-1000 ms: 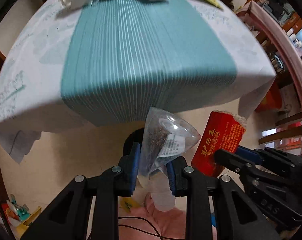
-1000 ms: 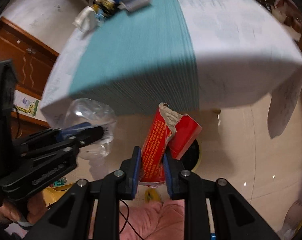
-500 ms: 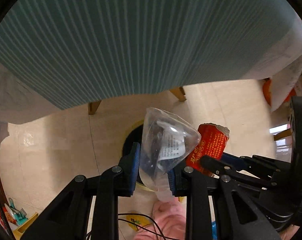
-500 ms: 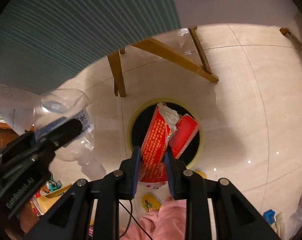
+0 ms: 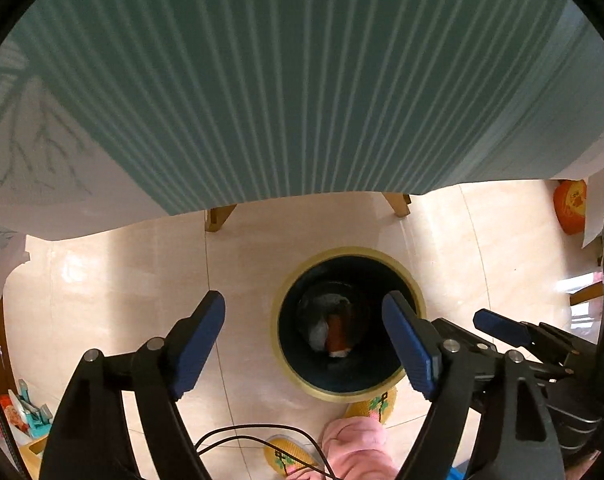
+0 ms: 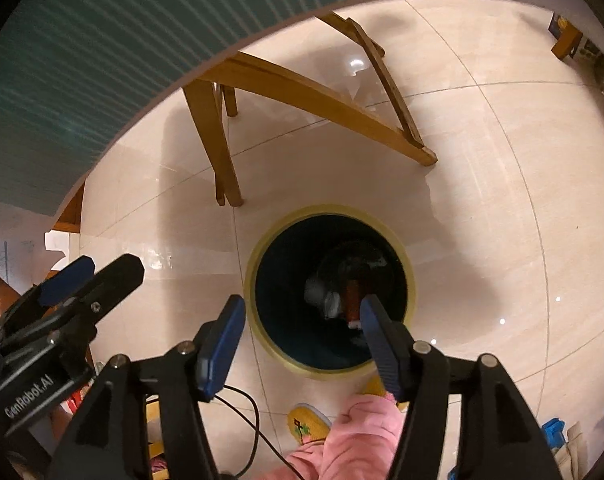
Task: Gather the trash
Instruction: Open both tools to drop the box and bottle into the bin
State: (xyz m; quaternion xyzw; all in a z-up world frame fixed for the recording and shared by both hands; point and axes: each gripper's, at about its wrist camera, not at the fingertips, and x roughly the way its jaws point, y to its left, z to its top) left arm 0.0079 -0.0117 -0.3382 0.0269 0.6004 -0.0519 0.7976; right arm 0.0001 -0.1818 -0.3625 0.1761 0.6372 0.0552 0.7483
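A round trash bin [image 5: 347, 324] with a yellow rim and dark inside stands on the tiled floor below both grippers; it also shows in the right wrist view [image 6: 329, 292]. Inside lie the red box [image 5: 335, 330] and the clear plastic bag [image 5: 321, 320], also seen in the right wrist view as the red box [image 6: 351, 296] and the bag [image 6: 321, 296]. My left gripper [image 5: 303, 336] is open and empty above the bin's left rim. My right gripper [image 6: 302, 328] is open and empty above the bin.
The teal striped tablecloth [image 5: 282, 80] hangs over the table edge above the bin. Wooden table legs [image 6: 218, 136] stand behind the bin. Pink trousers [image 6: 353, 436] and yellow slippers [image 6: 305, 424] are at the bottom. A black cable [image 5: 258, 436] loops near the floor.
Both grippers opened. The plastic bag left my left gripper and the red box left my right gripper; both now lie inside the bin.
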